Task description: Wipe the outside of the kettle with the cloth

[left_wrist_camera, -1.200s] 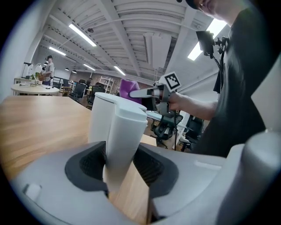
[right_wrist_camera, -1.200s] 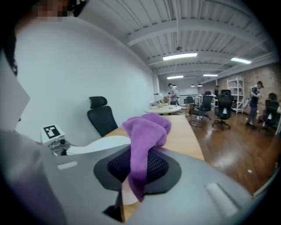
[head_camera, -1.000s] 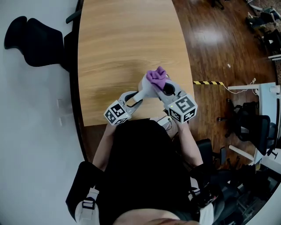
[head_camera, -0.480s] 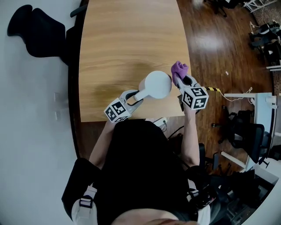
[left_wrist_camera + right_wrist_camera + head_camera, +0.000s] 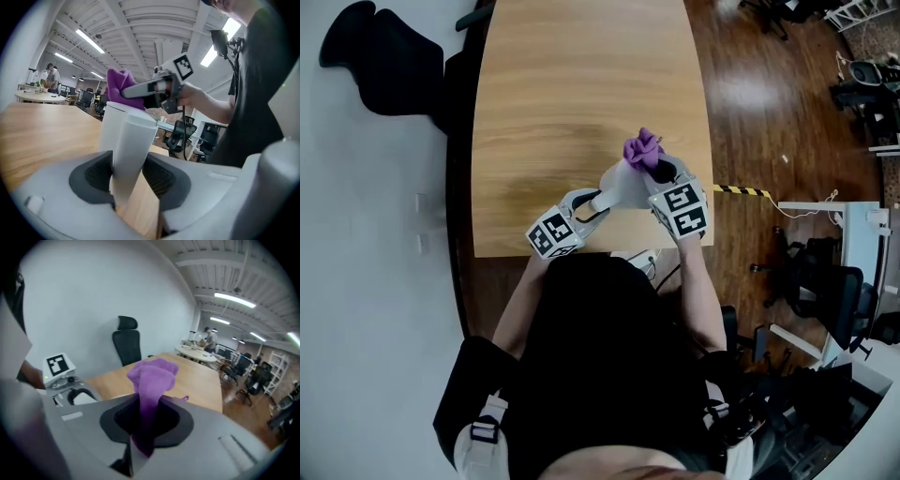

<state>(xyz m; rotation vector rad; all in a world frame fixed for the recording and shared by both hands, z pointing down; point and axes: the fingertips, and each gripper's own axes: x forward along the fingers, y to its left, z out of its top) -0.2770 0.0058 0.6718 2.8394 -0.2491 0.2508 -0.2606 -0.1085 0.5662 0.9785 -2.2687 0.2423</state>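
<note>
Kettle (image 5: 626,184): smooth white shell, seen as matt plastic.
Cloth (image 5: 641,147): purple fabric, soft, fuzzy nap, matt.
Table (image 5: 581,84): light wood grain, smooth, satin finish.
Floor (image 5: 750,94): dark wood boards, glossy, lamp glare is reflected.
Left gripper (image 5: 596,202) and right gripper (image 5: 659,171): bodies seen as grey matt plastic.
Pads (image 5: 91,176): black, finely textured, dull.

Light wooden table (image 5: 581,94), white kettle (image 5: 622,185) at its near right corner
</note>
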